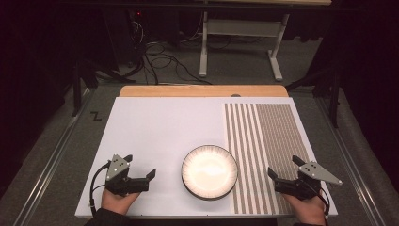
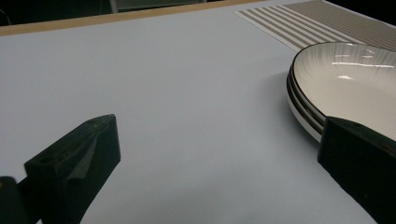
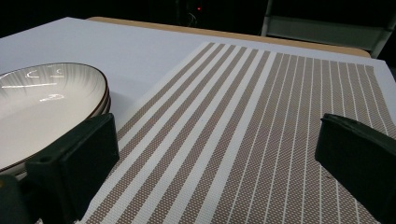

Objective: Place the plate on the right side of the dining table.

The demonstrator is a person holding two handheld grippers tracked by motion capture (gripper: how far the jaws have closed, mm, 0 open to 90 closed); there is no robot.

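Two stacked plates [image 1: 209, 171] between two wide-gaping, empty tongs, left [image 1: 140, 165] and right [image 1: 283, 166].

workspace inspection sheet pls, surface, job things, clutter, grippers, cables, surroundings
surface: white board on a wooden table; striped mat covers its right part
job's things: stacked plates, two rims in the left gripper view, overlapping the mat's left edge
clutter: nothing seen
grippers: left gripper and right gripper both open, holding nothing, either side of the plates
cables: black cable loops from the left gripper; loose cables on the floor behind
surroundings: dark room, grey carpet, white table frame beyond
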